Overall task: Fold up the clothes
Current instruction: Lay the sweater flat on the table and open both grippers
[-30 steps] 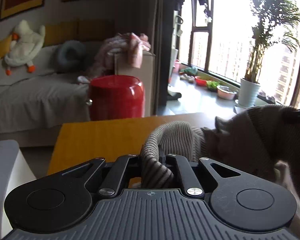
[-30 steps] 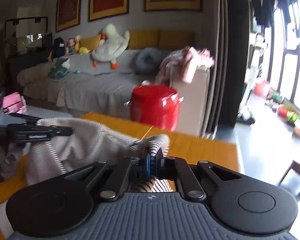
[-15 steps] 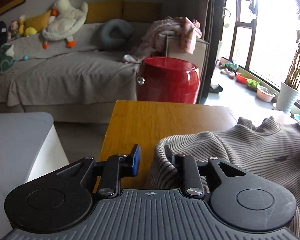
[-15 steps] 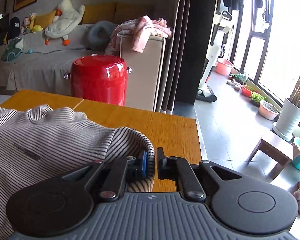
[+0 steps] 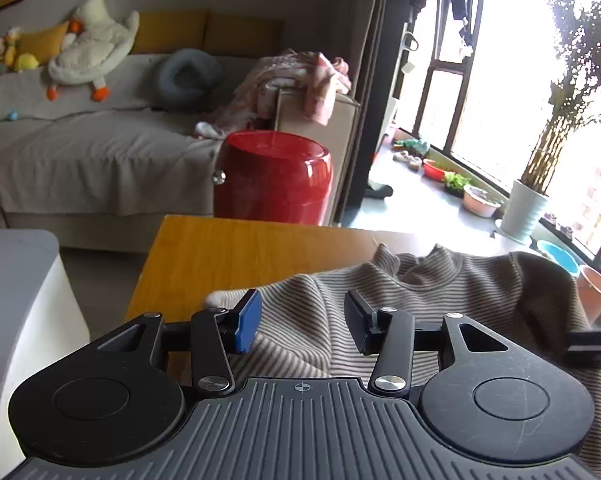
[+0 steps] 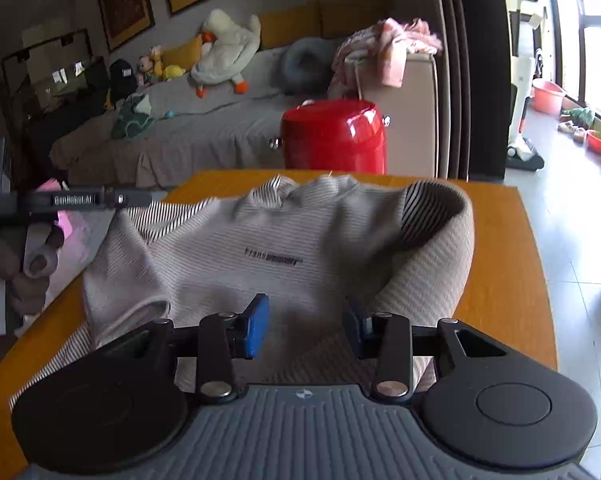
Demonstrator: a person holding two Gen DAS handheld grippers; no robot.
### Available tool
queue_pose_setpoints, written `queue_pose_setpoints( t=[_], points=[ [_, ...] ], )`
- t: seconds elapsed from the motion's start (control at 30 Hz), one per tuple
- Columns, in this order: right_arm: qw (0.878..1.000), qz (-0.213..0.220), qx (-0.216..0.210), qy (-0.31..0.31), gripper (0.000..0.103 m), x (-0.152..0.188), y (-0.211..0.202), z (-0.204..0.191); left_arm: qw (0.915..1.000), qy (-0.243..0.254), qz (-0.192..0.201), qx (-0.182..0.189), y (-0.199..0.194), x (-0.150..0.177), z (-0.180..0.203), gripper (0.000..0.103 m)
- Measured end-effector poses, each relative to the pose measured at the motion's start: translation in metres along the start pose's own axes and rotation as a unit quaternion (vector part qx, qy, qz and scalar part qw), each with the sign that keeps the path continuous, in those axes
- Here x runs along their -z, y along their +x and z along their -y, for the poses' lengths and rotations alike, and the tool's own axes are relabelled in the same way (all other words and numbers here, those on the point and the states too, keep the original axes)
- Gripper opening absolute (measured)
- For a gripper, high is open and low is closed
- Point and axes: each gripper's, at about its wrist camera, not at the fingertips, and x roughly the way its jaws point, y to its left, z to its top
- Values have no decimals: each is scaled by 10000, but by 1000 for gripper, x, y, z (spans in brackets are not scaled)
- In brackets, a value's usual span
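A: What do the fingers hold?

B: Nothing. The left gripper (image 5: pixel 300 322) and right gripper (image 6: pixel 306 326) both gape, released, above a striped sweater (image 6: pixel 276 256) on the wooden bench (image 6: pixel 500 280).

A: How will it handle?

B: Probably soft, light, floppy; best pinched at the hem or the shoulder edges.

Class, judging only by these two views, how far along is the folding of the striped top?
Done: the beige striped knit top lies spread on the orange wooden table, printed side up. In hand: nothing, since the left tool and right tool are both open. Left: the right sleeve is curled over, and no tidy folds show.
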Motion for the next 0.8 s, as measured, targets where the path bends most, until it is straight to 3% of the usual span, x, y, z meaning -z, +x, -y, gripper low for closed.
queue_pose_setpoints(
  t=[0.1,0.3,0.37,0.53,0.7,0.73,0.8],
  points=[
    [9993,-171,244,-230,40,21,10,-2,9995,-123,-152,234,-2,5,8,53],
    [9987,-156,327,-372,40,25,5,-3,9963,-292,-306,742,-12,19,25,63],
    [9978,-174,434,-478,40,27,1,-3,9938,-308,-344,1010,-18,28,32,72],
    [9981,-126,543,-247,40,36,-15,3,9834,99,-585,1716,-19,64,64,82],
    [9987,61,510,12,43,39,-48,0,9832,544,-670,1608,-12,89,81,90],
    [9987,114,490,-26,48,40,-56,-3,9831,579,-666,1604,-13,90,82,96],
    [9991,134,362,-155,60,45,-68,-12,9836,635,-673,1550,-14,93,85,96]
  ],
)
